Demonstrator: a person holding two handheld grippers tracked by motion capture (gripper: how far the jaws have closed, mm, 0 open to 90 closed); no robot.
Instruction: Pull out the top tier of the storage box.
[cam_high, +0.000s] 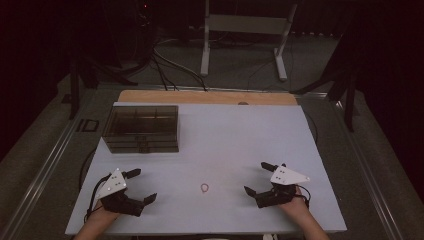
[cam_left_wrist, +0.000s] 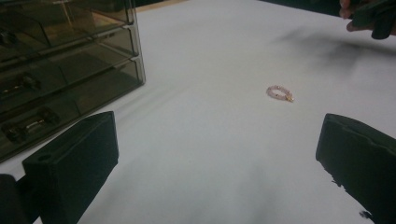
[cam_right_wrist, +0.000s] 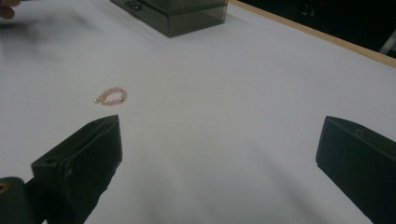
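A small pink beaded bracelet lies on the white table sheet, near the front and between both hands. In the left gripper view the bracelet rests well ahead of the jaws; the right gripper view has the bracelet ahead and to its left. My left gripper rests at the front left, jaws wide apart with nothing between them. At the front right, my right gripper is likewise open and empty. A smoky transparent drawer box stands at the back left of the sheet.
The drawer box has stacked drawers with small handles facing the left gripper. A wooden table edge runs along the back. Beyond it are cables and a white stand on the floor. The sheet's middle and right lie bare.
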